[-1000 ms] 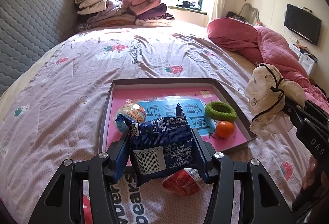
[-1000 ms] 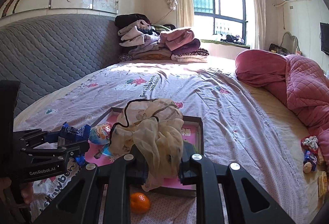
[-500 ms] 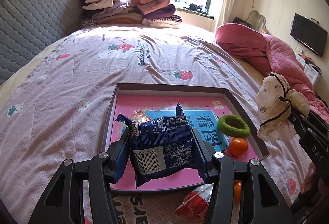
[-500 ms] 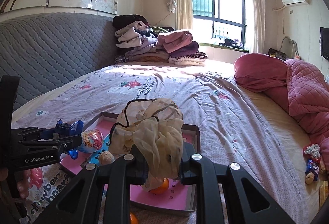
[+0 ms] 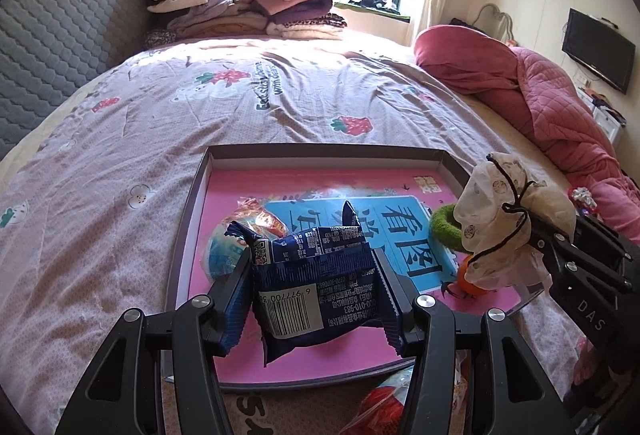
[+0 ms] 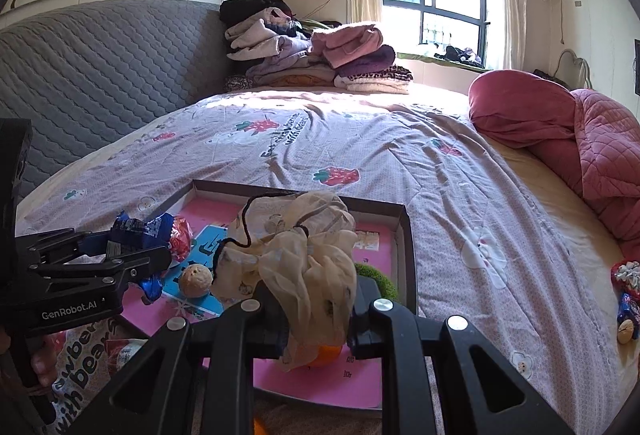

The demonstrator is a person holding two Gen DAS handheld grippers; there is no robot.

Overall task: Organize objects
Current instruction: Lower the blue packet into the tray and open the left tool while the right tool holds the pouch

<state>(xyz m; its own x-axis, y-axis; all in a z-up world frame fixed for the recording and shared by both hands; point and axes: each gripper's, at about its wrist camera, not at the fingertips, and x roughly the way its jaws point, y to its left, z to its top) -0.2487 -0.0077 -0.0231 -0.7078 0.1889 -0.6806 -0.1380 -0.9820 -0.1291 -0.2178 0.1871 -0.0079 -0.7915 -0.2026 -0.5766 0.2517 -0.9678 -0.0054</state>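
Up front, the left tool [image 5: 314,275] was clenched on a dark blue snack packet [image 5: 316,291], which hung above the near part of the tray [image 5: 320,151]. The packet's long axis ran across from finger to finger, its crimped ends bent forward around them. Its white barcode label faced the camera, the digits reading upside down, "977003" among them. That tool's body carried "GenRobot.AI" [image 6: 70,314] in white.

The right tool [image 6: 316,295] was clamped on a cream cloth pouch [image 6: 304,259] with a black drawstring, bunched upright over the tray's right side; "DAS" [image 5: 591,314] showed on its body.

Below, the shallow pink-lined tray lay on the bed [image 5: 120,155], a blue panel with large Chinese characters [image 5: 404,235] printed on its floor. Inside sat a foil-wrapped round treat [image 5: 236,235], a green fuzzy ring [image 5: 444,229], an orange [image 5: 466,277] and a walnut [image 6: 195,280].

The bedspread bore strawberries and "with bears" [image 6: 294,131].
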